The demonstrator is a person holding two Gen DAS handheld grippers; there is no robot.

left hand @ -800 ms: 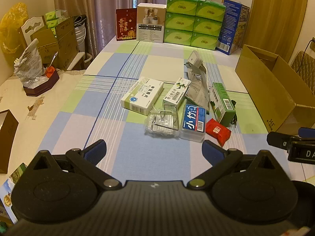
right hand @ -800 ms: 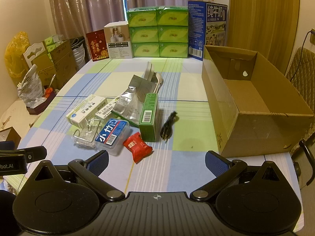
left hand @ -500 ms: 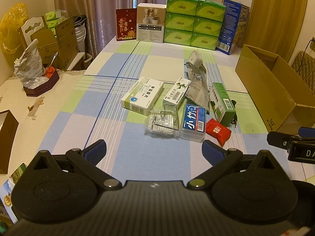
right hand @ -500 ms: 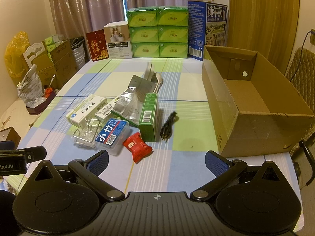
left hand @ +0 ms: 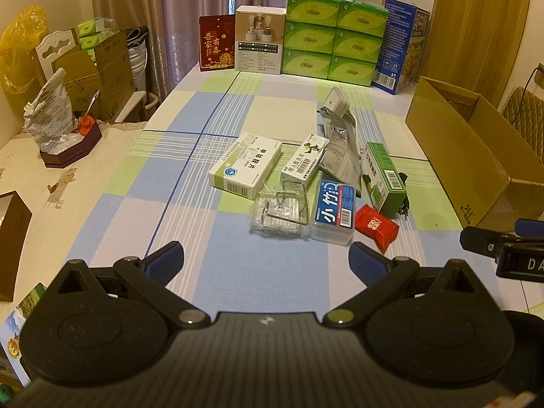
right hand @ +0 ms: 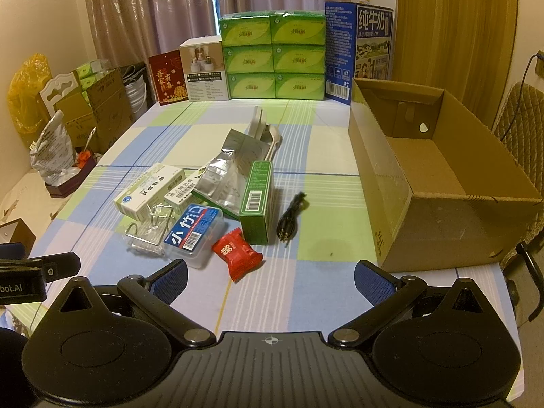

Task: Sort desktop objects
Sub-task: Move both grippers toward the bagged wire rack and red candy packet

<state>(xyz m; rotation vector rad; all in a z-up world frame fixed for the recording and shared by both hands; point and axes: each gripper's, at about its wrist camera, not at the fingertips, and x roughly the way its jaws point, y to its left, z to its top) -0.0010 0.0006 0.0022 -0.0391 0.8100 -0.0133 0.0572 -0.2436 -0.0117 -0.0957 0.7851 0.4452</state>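
Clutter sits in one loose cluster mid-worktop (right hand: 316, 136) on a blue, green and white checked cloth. From the left: a white medicine box (right hand: 149, 192), with a smaller white box (right hand: 185, 188) just beside it; in front of these a clear packet holding a wire hook (right hand: 149, 233), touching a clear tub with a blue label (right hand: 193, 233). A crumpled silver foil pouch (right hand: 231, 170) lies behind the tub, and a white plastic piece (right hand: 268, 132) pokes out beyond it. A red sweet wrapper (right hand: 236, 253) lies nearest the cameras. A green carton (right hand: 258, 200) stands on its long edge against the pouch, and a coiled black cable (right hand: 289, 221) lies just right of it. An open cardboard box (right hand: 438, 183) occupies the right edge, apart from the cluster.

The left gripper (left hand: 265, 260) and right gripper (right hand: 270, 278) both hover short of the pile, tilted down, jaws spread wide with nothing between them.
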